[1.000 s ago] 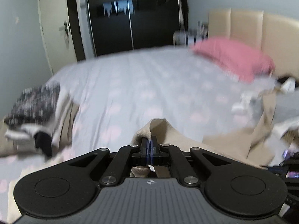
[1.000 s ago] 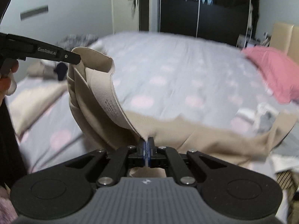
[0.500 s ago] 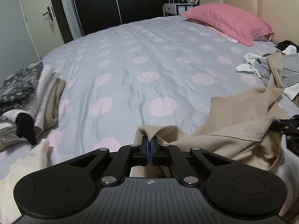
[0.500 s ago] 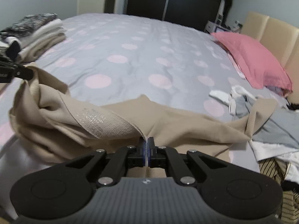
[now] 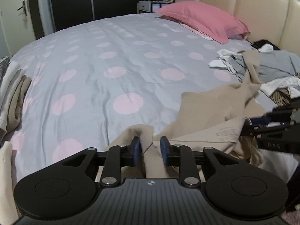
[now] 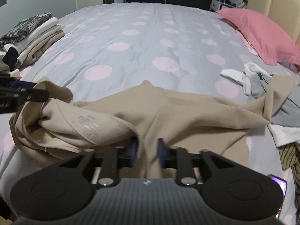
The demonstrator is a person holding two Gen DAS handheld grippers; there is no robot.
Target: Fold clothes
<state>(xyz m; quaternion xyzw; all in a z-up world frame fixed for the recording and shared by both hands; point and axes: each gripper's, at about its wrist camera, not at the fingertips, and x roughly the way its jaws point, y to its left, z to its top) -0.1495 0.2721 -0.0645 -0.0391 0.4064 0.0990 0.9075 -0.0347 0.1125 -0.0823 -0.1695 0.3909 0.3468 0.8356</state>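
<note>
A beige garment [image 6: 187,116] lies spread and rumpled on the near part of the grey bed cover with pink dots [image 6: 140,43]. My right gripper [image 6: 147,149] is low over its near edge; its jaws are opening and a ridge of beige cloth stands loose between the blue pads. My left gripper [image 5: 150,147] is also opening, with a fold of the same garment [image 5: 215,108] between its pads, not pinched. Each gripper shows at the edge of the other's view: the left gripper [image 6: 22,93], the right gripper [image 5: 266,121].
A stack of folded clothes [image 6: 31,35] sits at the bed's left edge. A pile of unfolded grey, white and striped clothes [image 5: 266,71] lies at the right. A pink pillow [image 5: 202,18] rests by the beige headboard [image 5: 262,9]. A lit phone [image 6: 277,185] lies at the lower right.
Both grippers came down to the bed with the beige garment, which hung between them before and now lies on the cover. Both pairs of jaws went from shut on the cloth to apart.
</note>
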